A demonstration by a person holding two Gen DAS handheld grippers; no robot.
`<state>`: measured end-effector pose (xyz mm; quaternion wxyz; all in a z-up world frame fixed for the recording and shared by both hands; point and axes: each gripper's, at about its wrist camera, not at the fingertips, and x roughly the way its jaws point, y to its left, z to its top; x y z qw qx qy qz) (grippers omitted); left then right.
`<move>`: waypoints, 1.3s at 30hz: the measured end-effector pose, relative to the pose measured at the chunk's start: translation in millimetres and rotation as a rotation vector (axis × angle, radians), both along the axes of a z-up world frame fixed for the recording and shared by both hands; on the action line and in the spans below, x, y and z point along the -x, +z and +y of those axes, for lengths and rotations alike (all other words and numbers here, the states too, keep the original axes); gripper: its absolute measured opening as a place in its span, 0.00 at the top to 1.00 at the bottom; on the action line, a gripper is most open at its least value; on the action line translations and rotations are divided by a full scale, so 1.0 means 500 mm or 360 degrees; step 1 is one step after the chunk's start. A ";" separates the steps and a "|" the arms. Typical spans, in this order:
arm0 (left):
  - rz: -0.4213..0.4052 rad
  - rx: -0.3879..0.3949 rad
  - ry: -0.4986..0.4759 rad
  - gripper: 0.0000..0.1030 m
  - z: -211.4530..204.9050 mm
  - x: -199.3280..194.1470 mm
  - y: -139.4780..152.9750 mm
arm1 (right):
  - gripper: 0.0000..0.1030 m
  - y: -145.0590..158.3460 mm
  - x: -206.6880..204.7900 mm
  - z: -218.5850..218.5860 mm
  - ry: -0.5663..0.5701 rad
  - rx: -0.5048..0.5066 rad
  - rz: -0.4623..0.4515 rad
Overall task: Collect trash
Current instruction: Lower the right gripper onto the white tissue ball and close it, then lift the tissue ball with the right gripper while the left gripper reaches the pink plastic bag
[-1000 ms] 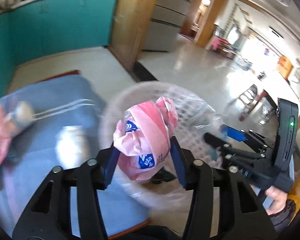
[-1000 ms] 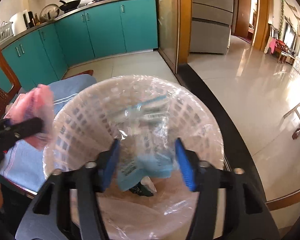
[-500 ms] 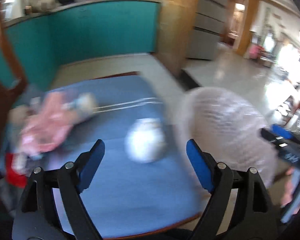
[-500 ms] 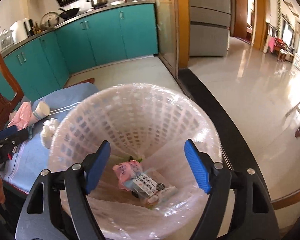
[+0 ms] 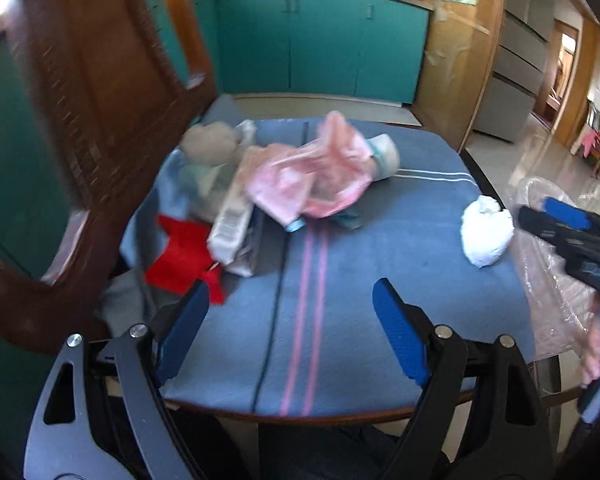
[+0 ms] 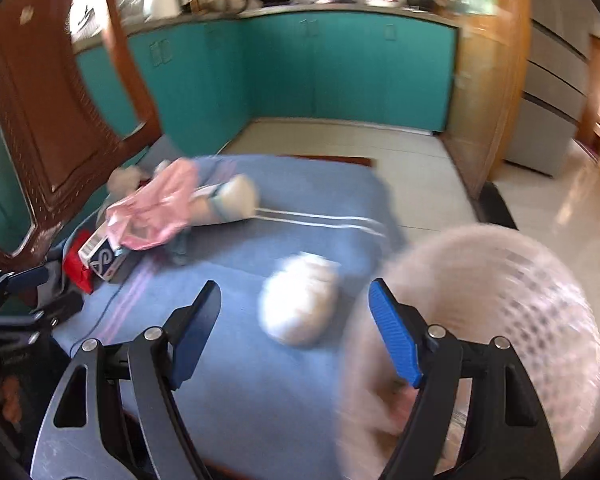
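My left gripper [image 5: 288,320] is open and empty above the near part of a blue-clothed table [image 5: 340,312]. Ahead of it lies a trash pile: a pink plastic bag [image 5: 312,178], a paper cup [image 5: 386,156], a white carton [image 5: 232,228] and a red wrapper [image 5: 180,254]. A white crumpled wad [image 5: 486,234] sits at the table's right edge. My right gripper [image 6: 294,312] is open and empty, just short of the same white wad [image 6: 300,304]. The lined white mesh basket [image 6: 500,300] stands blurred at the right, off the table.
A carved dark wooden chair back [image 5: 92,92] rises at the table's left. Teal cabinets [image 5: 320,44] run along the far wall, with tiled floor [image 6: 340,140] between them and the table. The right gripper's arm [image 5: 572,236] shows over the basket liner [image 5: 556,280].
Both grippers let their trash drop into the basket and opened wide. Both then swung left from the basket to over the table, the left toward the pile, the right toward the white wad.
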<state>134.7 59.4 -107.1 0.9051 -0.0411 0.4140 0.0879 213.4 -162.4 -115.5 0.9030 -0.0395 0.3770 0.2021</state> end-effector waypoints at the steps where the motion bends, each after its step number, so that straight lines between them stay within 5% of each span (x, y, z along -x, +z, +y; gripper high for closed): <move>1: -0.0001 0.0008 0.0007 0.18 0.010 0.009 0.000 | 0.27 -0.014 -0.014 0.032 0.0022 0.0032 0.0013; 6: -0.0003 0.0032 0.0028 0.17 0.042 0.035 -0.005 | 0.27 -0.092 -0.079 0.105 -0.0107 0.0246 0.0127; 12: 0.0002 0.0083 0.0053 0.16 0.073 0.046 -0.014 | 0.24 -0.114 -0.089 0.136 -0.0124 0.0398 0.0088; 25: -0.0006 0.0120 0.0039 0.16 0.077 0.052 -0.015 | 0.25 -0.136 -0.111 0.112 -0.0183 0.0462 0.0113; 32: 0.0001 0.0118 0.0029 0.16 0.071 0.051 -0.017 | 0.62 -0.125 -0.093 0.117 -0.0137 0.0471 0.0049; 39: 0.0007 0.0113 0.0019 0.16 0.065 0.048 -0.021 | 0.72 -0.111 -0.078 0.107 -0.0122 0.0388 0.0034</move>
